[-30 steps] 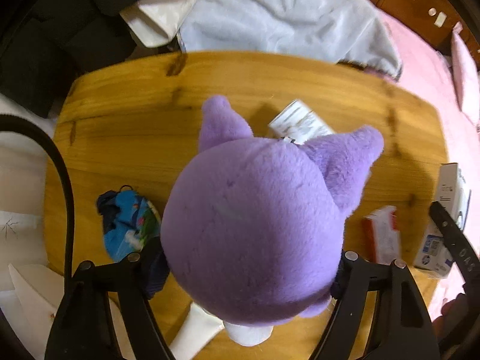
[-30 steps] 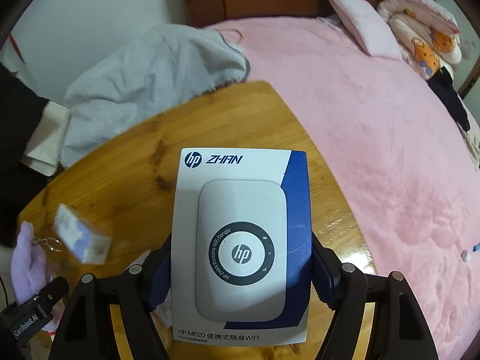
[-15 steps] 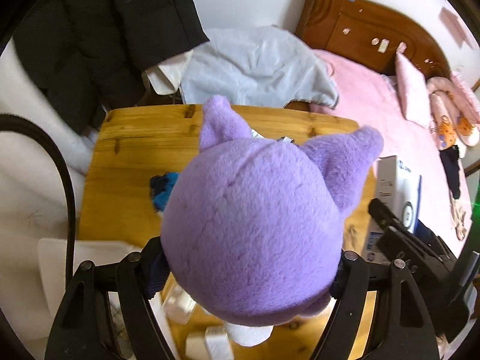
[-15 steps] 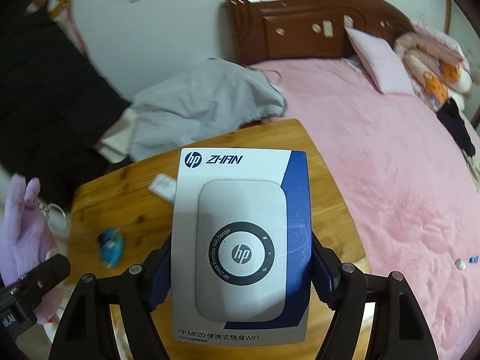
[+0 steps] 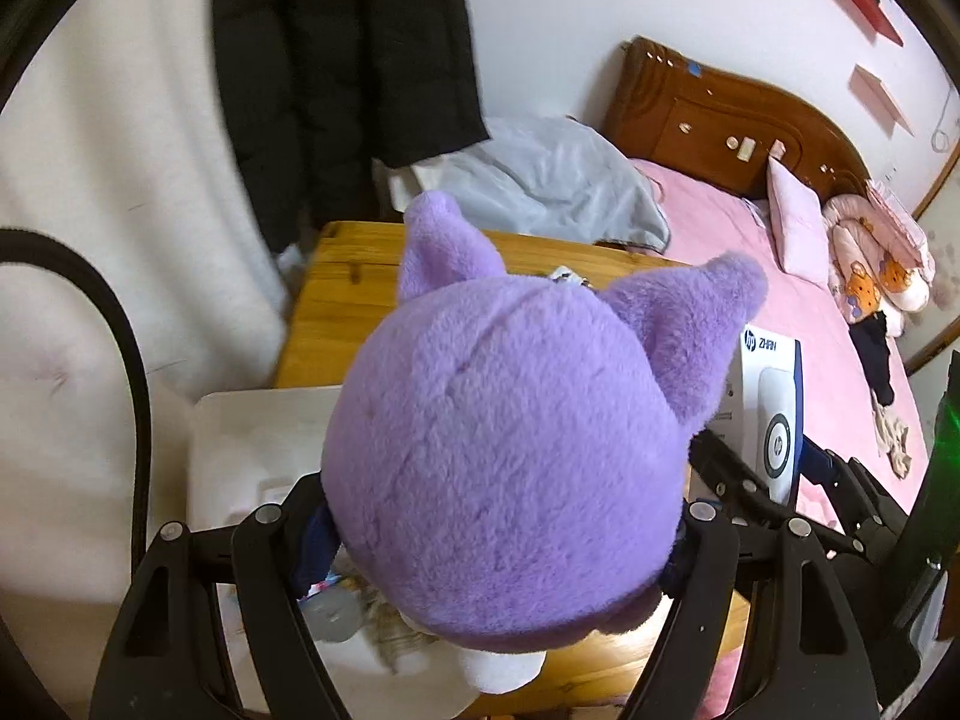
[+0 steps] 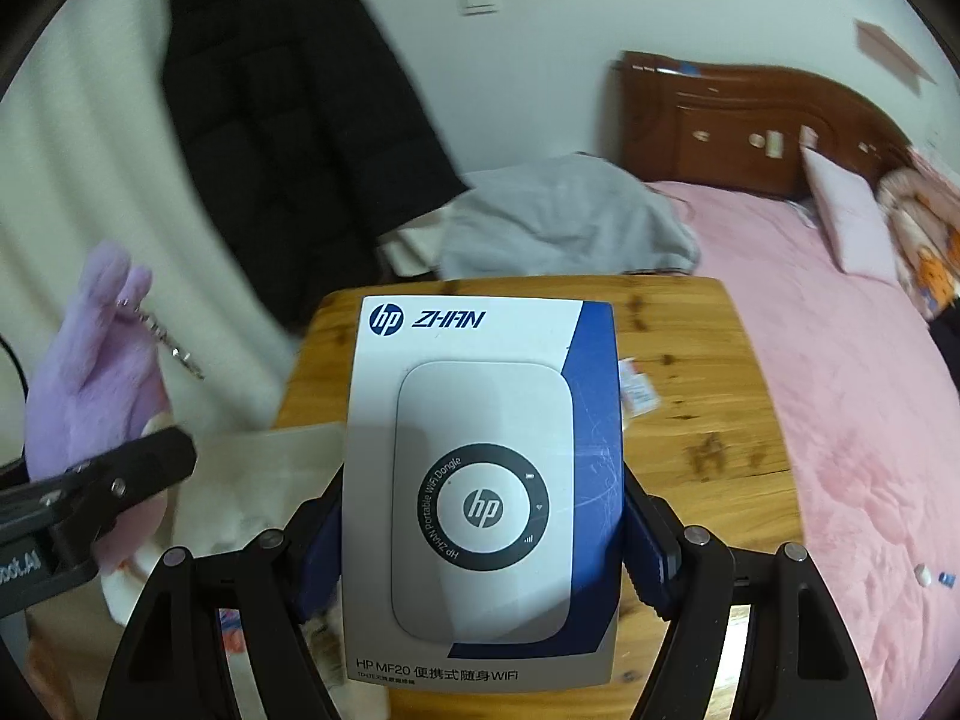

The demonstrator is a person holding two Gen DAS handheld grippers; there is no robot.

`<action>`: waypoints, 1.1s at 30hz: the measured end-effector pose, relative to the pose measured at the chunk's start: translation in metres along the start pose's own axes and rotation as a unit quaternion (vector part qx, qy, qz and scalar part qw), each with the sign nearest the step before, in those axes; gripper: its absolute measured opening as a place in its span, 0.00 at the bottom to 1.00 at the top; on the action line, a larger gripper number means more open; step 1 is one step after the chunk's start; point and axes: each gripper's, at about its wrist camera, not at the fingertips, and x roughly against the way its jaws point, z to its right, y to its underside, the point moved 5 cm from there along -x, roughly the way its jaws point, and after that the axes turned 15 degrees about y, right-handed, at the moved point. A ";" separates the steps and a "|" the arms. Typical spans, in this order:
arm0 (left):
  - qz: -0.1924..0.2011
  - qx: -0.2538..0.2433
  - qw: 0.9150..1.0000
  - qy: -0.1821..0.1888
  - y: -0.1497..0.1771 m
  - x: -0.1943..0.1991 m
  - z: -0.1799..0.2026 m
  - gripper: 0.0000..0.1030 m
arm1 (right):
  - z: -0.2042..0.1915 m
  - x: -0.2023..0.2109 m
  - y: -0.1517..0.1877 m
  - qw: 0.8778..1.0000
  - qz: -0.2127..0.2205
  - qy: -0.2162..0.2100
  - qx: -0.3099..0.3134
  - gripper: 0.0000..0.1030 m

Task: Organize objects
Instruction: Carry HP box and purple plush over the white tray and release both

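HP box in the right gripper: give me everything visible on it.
The HP box is a flat white carton with a dark blue band down its right side. Its front pictures a rounded white WiFi dongle with a black ring and HP logo; "HP ZHAN" is printed on top, "HP MF20" below. It stands upright, front to the camera, clamped at both side edges by the right gripper, above the wooden table.

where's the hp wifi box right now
The HP WiFi box is clamped upright in the right hand-held gripper, above the wooden table, with the purple plush toy to its left.
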 end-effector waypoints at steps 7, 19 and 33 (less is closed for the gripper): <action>0.041 0.006 0.998 -0.053 0.027 0.045 -0.048 0.79 | -0.058 0.029 0.025 0.998 0.008 -0.027 0.056 0.75; 0.061 0.032 0.992 -0.104 0.053 0.053 -0.110 0.79 | -0.120 0.033 0.055 0.990 -0.001 -0.032 0.134 0.75; 0.042 0.048 0.993 -0.100 0.064 0.036 -0.133 0.79 | -0.158 0.018 0.091 0.980 -0.060 -0.053 0.185 0.75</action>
